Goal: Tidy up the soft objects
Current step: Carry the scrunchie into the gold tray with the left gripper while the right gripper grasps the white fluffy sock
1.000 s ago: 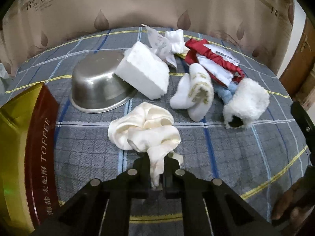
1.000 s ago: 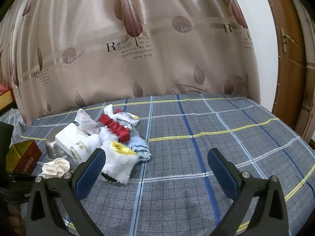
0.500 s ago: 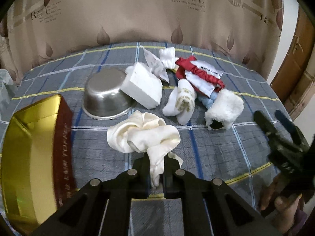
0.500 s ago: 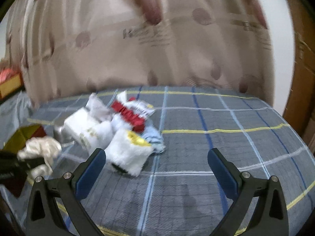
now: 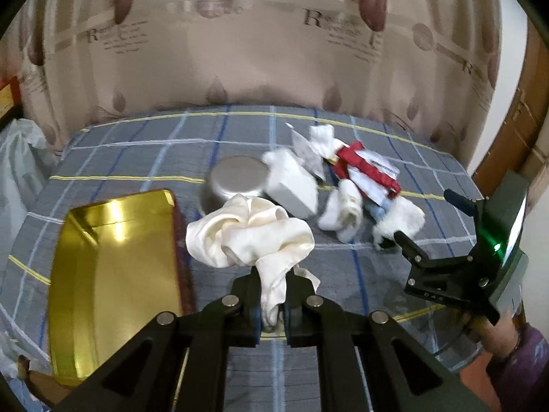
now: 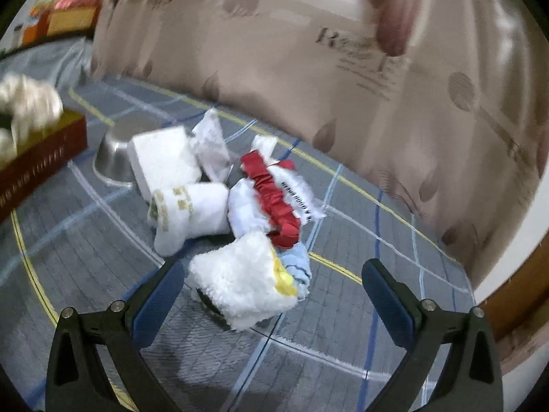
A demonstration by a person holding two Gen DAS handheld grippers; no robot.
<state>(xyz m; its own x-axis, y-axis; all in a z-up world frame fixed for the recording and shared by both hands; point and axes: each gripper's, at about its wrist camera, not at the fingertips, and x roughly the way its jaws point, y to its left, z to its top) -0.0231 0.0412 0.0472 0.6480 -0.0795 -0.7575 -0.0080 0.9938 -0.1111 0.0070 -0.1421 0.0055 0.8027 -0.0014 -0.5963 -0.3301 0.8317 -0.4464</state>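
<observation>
My left gripper (image 5: pixel 272 304) is shut on a cream satin cloth (image 5: pixel 250 237) and holds it above the plaid bedcover, right of the open gold tin (image 5: pixel 113 261). The cloth (image 6: pixel 27 103) and tin (image 6: pixel 37 154) show at far left in the right wrist view. My right gripper (image 6: pixel 271 295) is open, just in front of a fluffy white cloth (image 6: pixel 240 285) with a yellow patch. Behind it lie a white sock (image 6: pixel 188 213), a red ruffled band (image 6: pixel 271 192) on white fabric and a light blue cloth (image 6: pixel 298 264). The right gripper (image 5: pixel 432 219) also shows in the left wrist view.
A steel bowl (image 5: pixel 236 182) lies tipped beside a white foam block (image 5: pixel 291 185) and a crinkled packet (image 6: pixel 211 147). A patterned curtain (image 5: pixel 274 51) hangs behind the bed. A wooden door (image 5: pixel 518 130) stands at right. A plastic bag (image 5: pixel 17 158) sits at left.
My left gripper has lifted the cream cloth and pulled back, with the tin now beside it. My right gripper has moved in toward the fluffy white cloth, still open.
</observation>
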